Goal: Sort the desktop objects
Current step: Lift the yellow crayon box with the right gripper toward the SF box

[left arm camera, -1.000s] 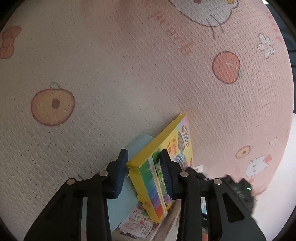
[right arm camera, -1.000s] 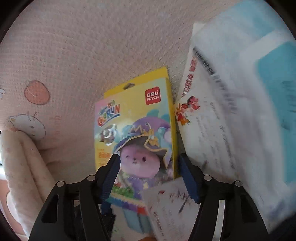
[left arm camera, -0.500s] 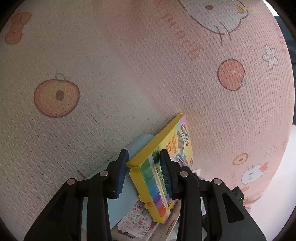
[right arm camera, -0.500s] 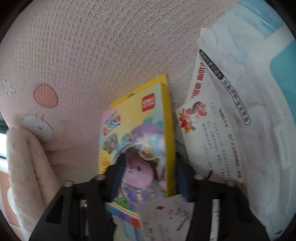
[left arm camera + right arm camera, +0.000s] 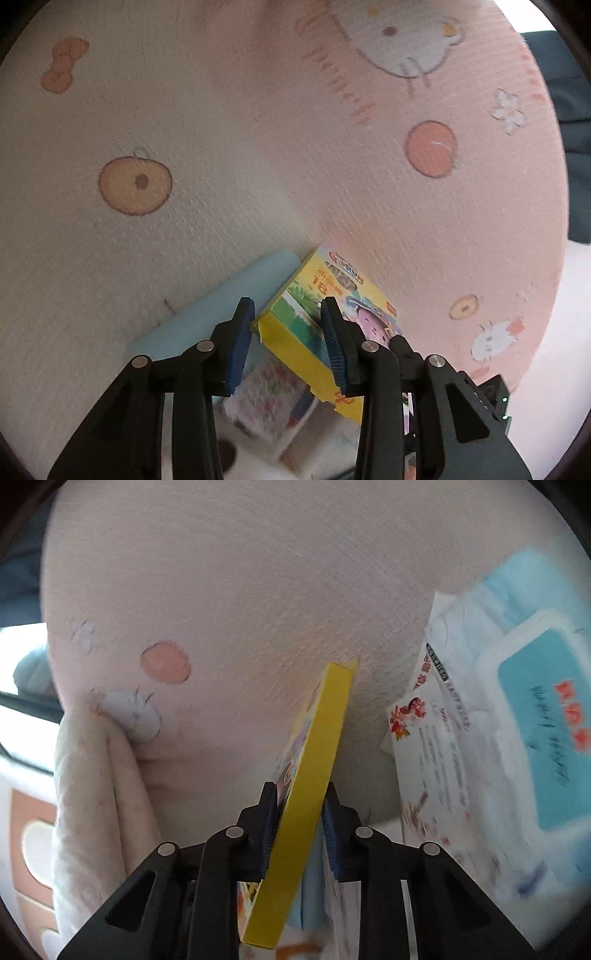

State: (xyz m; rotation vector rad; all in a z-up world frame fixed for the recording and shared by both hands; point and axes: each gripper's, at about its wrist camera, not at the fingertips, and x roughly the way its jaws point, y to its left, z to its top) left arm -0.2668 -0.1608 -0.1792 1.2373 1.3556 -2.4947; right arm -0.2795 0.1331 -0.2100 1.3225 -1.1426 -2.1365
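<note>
Two grippers in my feeds: the right gripper (image 5: 299, 821) is closing, its pads against the tilted yellow crayon box (image 5: 310, 775) above the pink mat (image 5: 240, 602); the left gripper (image 5: 288, 332) stands half open, gripping nothing.

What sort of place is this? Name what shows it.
Probably a home, perhaps a child's room: a pink cartoon-print cloth covers the surface, with a yellow crayon box and a wet-wipes pack on it.
</note>
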